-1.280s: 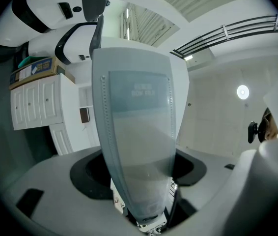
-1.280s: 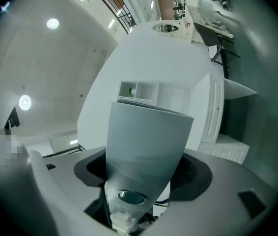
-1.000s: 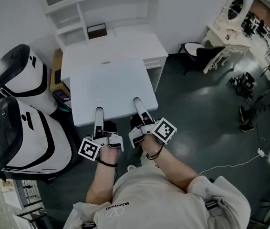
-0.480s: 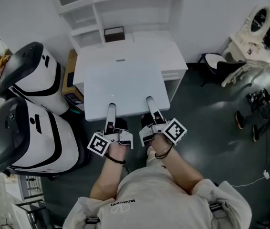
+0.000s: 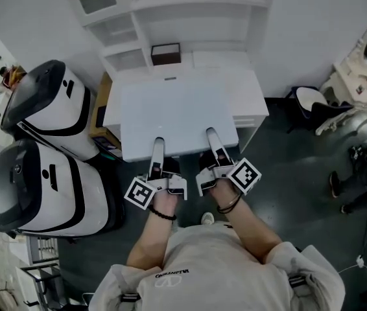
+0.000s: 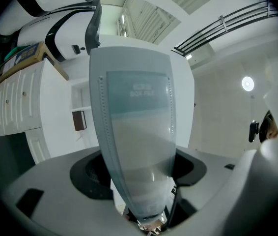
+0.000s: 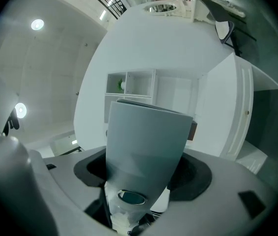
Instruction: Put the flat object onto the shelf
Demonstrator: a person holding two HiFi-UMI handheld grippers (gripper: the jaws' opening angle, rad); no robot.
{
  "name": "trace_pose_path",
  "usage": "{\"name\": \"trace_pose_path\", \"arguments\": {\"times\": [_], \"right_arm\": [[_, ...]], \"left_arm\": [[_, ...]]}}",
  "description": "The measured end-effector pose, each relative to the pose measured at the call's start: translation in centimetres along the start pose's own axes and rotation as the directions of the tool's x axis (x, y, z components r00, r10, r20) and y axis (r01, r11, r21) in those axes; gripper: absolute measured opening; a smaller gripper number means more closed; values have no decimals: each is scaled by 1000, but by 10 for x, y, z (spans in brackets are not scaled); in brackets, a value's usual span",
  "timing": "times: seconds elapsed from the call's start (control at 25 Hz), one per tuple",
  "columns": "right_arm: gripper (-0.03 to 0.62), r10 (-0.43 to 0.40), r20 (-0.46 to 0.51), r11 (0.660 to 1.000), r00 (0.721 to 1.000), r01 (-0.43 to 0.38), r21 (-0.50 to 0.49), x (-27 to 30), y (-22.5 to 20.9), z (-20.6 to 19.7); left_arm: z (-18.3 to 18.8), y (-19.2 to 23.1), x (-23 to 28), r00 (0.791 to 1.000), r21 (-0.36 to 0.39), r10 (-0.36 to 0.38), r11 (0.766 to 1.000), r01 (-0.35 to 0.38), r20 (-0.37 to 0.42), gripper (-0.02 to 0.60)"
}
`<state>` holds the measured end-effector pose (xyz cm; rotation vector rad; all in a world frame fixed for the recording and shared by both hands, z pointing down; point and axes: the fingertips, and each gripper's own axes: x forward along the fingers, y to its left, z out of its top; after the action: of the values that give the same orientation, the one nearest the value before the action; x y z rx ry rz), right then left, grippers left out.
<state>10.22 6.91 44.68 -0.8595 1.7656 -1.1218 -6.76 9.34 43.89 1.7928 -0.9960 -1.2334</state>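
Note:
The flat object is a pale, translucent box file (image 5: 174, 112), held level in front of me. My left gripper (image 5: 158, 149) is shut on its near edge at the left, and my right gripper (image 5: 212, 140) is shut on the same edge at the right. In the left gripper view the file (image 6: 136, 112) runs away from the jaws, seen nearly edge on. The right gripper view shows its grey face (image 7: 146, 136) clamped between the jaws. Just beyond the file's far edge stands the white shelf unit (image 5: 170, 18) with open compartments, above a white desk top (image 5: 251, 92).
A small dark brown box (image 5: 165, 54) sits at the back of the desk under the shelves. Two large white-and-black machines (image 5: 44, 148) stand close on the left. A white chair (image 5: 310, 102) is on the dark floor at the right.
Both grippers have carried the file forward toward the shelf unit. The shelves and desk now sit closer and more central in the head view. The grip on the file is unchanged.

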Motion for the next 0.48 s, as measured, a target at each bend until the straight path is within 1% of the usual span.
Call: {"name": "trace_pose_path", "arguments": {"times": [0.08, 0.24, 0.36, 0.48], "right_arm": [[334, 9, -4, 1000, 1000, -9, 10, 10, -6, 9], [334, -4, -8, 1000, 1000, 4, 29, 31, -20, 25], [334, -9, -5, 999, 1000, 10, 43, 48, -28, 31], [334, -18, -3, 999, 1000, 18, 32, 64, -38, 36]], "left_arm": [[-4, 4, 13, 1000, 7, -2, 1000, 2, 4, 319], [-8, 17, 39, 1000, 7, 14, 1000, -14, 6, 319], [-5, 26, 58, 1000, 6, 13, 1000, -13, 5, 319], [-2, 38, 75, 1000, 2, 13, 1000, -13, 1, 319]]}}
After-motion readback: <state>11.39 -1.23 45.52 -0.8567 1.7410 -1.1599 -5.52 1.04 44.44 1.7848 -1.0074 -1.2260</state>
